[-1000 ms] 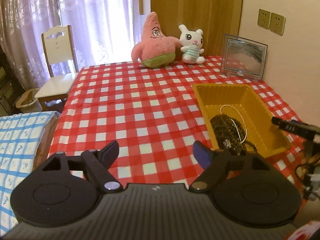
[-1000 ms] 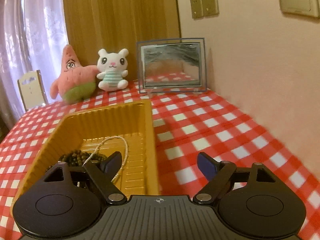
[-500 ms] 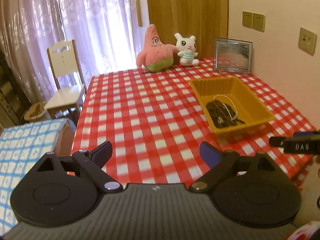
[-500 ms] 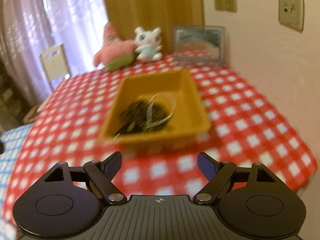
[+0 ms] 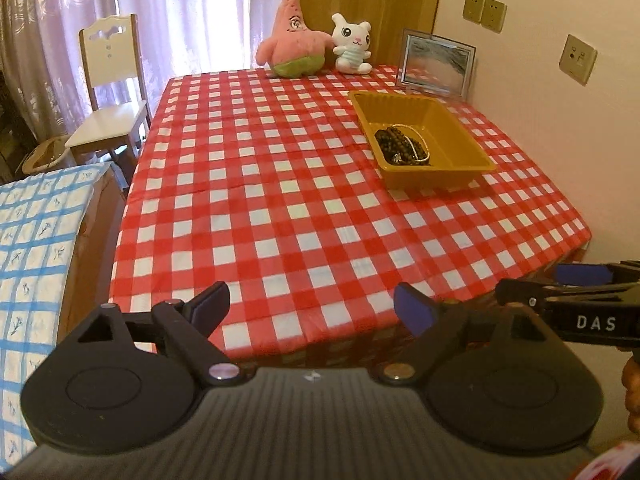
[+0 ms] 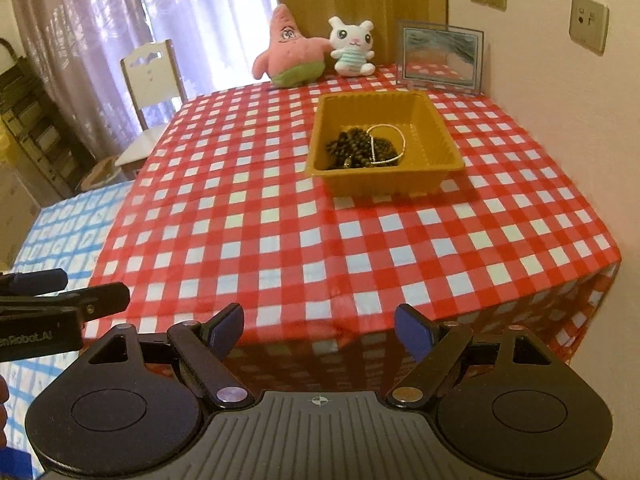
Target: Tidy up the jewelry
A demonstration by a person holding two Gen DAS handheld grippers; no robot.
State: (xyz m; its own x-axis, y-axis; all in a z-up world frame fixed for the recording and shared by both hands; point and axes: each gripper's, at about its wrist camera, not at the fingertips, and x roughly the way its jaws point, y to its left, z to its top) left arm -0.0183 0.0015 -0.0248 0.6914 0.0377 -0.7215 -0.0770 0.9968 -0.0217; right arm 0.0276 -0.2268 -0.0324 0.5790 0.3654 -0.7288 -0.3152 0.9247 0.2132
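The shallow mustard-yellow plastic tray [image 6: 436, 120] sits in the upper right of the right wrist frame, on the red-and-white checked tablecloth [image 6: 280, 220], holding a dark beaded strand [image 6: 352, 150] and a thin pale chain [image 6: 394, 142] heaped toward its near end. Both the left gripper [image 5: 311, 307] and the right gripper [image 6: 319, 325] hang off the table's near edge, jaws apart and empty. The tray's long axis runs away up-frame; the right gripper looks nearer.
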